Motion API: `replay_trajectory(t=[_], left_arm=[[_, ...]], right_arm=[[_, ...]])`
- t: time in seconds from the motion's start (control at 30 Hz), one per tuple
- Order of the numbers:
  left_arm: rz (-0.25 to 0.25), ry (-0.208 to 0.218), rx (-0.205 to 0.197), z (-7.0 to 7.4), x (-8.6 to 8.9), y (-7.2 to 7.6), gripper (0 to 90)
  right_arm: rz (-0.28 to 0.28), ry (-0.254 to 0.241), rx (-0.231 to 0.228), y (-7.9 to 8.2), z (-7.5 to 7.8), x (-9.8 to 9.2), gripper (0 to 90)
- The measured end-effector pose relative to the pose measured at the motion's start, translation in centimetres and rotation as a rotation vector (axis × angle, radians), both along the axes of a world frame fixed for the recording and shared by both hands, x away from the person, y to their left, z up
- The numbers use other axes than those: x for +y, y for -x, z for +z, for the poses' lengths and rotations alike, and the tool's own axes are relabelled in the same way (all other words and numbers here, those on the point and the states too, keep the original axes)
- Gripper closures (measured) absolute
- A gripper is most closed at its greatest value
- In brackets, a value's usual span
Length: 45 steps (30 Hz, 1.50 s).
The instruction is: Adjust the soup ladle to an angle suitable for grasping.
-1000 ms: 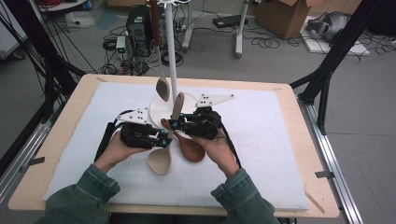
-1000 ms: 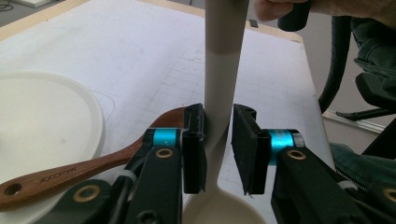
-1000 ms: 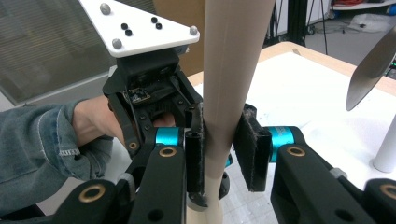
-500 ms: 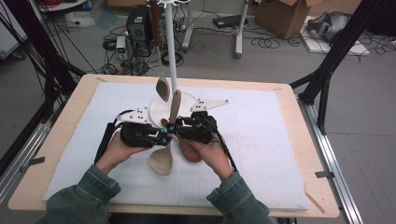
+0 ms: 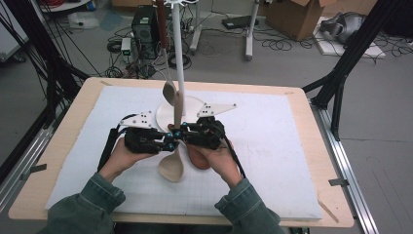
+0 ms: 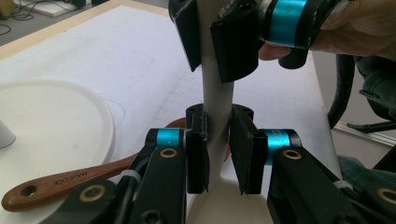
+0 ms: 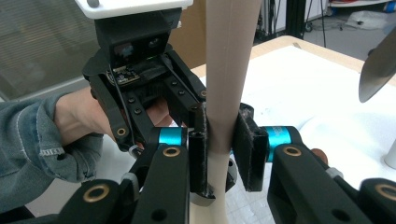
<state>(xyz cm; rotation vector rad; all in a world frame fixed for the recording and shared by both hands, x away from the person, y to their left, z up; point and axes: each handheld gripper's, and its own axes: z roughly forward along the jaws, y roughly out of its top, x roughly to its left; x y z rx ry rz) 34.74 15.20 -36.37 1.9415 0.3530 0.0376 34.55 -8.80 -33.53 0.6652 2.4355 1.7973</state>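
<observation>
Both grippers clamp one pale spoon (image 5: 174, 151) by its handle: left gripper (image 5: 168, 142) low, right gripper (image 5: 181, 132) just above.

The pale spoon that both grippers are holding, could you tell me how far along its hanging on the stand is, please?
Done: a metal spoon already hangs from the white stand. In hand: the left gripper and right gripper both clamp the handle of the pale spoon, its bowl low over the mat. Left: the pale spoon is not yet up on the stand, and a brown wooden spoon lies on the mat, untouched.
</observation>
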Motion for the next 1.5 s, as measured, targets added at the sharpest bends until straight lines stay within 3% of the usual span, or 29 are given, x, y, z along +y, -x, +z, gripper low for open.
replay_trajectory(t=[0.37, 0.7, 0.97, 1.17, 1.5], left_arm=[[-0.01, 0.001, 0.014, 0.0, 0.1, 0.0, 76.8], [0.037, -0.043, -0.022, 0.1, 0.0, 0.3, 77.7], [0.048, -0.03, -0.024, 0.1, 0.0, 0.4, 77.7], [0.046, 0.0, -0.019, -0.2, 0.4, 0.6, 77.0], [0.055, 0.008, -0.034, 0.2, 1.7, 1.0, 65.5]], right_arm=[[0.038, -0.011, 0.015, -0.3, 0.0, -0.1, 77.2], [-0.005, 0.007, -0.008, 0.0, -0.4, 0.4, 74.9], [-0.024, 0.001, -0.007, 0.2, -0.7, 0.6, 77.0], [0.007, 0.004, -0.016, 0.0, -0.6, 0.8, 77.8], [0.05, 0.002, -0.018, -0.8, 0.0, 0.8, 77.8]])
